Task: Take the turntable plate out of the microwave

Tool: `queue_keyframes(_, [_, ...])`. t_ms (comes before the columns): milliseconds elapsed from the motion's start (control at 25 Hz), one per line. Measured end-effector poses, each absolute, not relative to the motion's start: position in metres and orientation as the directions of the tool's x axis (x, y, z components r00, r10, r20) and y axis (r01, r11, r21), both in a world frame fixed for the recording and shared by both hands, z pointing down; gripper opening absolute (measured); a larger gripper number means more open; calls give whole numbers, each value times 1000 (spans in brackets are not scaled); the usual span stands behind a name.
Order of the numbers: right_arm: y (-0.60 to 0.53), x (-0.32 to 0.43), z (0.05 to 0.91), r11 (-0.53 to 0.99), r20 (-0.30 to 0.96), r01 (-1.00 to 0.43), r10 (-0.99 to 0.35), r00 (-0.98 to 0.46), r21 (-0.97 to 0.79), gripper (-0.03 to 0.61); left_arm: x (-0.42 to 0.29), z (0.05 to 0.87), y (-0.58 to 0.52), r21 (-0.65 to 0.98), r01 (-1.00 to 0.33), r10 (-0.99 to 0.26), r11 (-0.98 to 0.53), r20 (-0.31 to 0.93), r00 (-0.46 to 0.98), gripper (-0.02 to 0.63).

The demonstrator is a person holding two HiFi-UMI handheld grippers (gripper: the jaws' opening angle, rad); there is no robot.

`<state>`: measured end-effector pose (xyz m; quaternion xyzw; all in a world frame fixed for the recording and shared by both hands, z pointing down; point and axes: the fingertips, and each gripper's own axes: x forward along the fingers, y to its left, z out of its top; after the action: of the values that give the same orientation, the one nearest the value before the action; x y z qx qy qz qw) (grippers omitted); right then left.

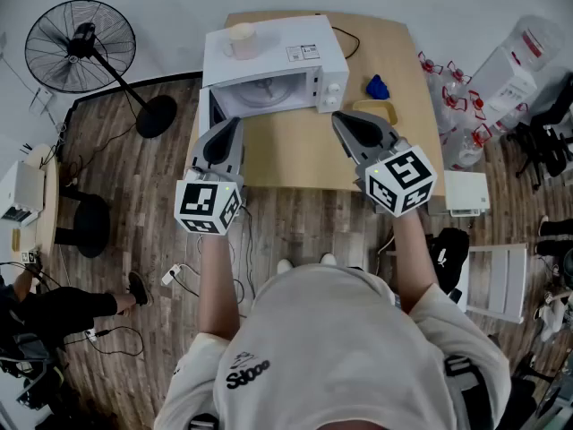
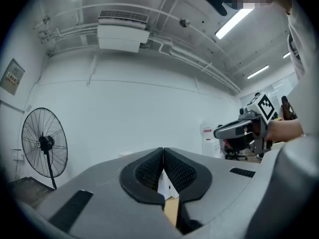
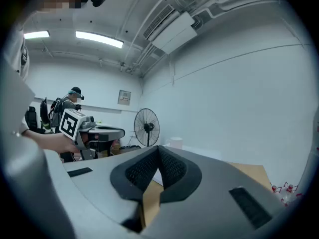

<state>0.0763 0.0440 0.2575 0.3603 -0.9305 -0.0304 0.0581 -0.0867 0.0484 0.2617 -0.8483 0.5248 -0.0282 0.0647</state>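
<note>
The white microwave (image 1: 269, 61) stands on the wooden table (image 1: 295, 155) with its door (image 1: 212, 107) swung open to the left. Inside its cavity lies the glass turntable plate (image 1: 264, 93), partly hidden by the roof. My left gripper (image 1: 235, 124) hovers level in front of the door, jaws shut and empty. My right gripper (image 1: 339, 116) hovers off the microwave's right front corner, also shut and empty. In the left gripper view the closed left gripper (image 2: 163, 156) frames a sliver of the microwave (image 2: 165, 185). The right gripper (image 3: 158, 156) shows closed pads too.
A pale cup (image 1: 240, 40) sits on top of the microwave. A blue object (image 1: 377, 87) and a yellow tray (image 1: 377, 110) lie right of it. A standing fan (image 1: 85, 47) is at the left, plastic bins (image 1: 510, 74) and chairs at the right. Another person (image 3: 74, 101) stands far off.
</note>
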Motion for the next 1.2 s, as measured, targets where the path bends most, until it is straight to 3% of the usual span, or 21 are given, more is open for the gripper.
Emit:
queue_keyframes(760, [31,113,269,741,85,-664,-671,-736,98,6,-68,276,35,-144,-911,-922,-387,27,387,18])
queue_keyframes(1200, [5,151,280,780,46,-626,-625,-779,-2,6,-55,285,15,-125,-947,-955,-297,21,296,18])
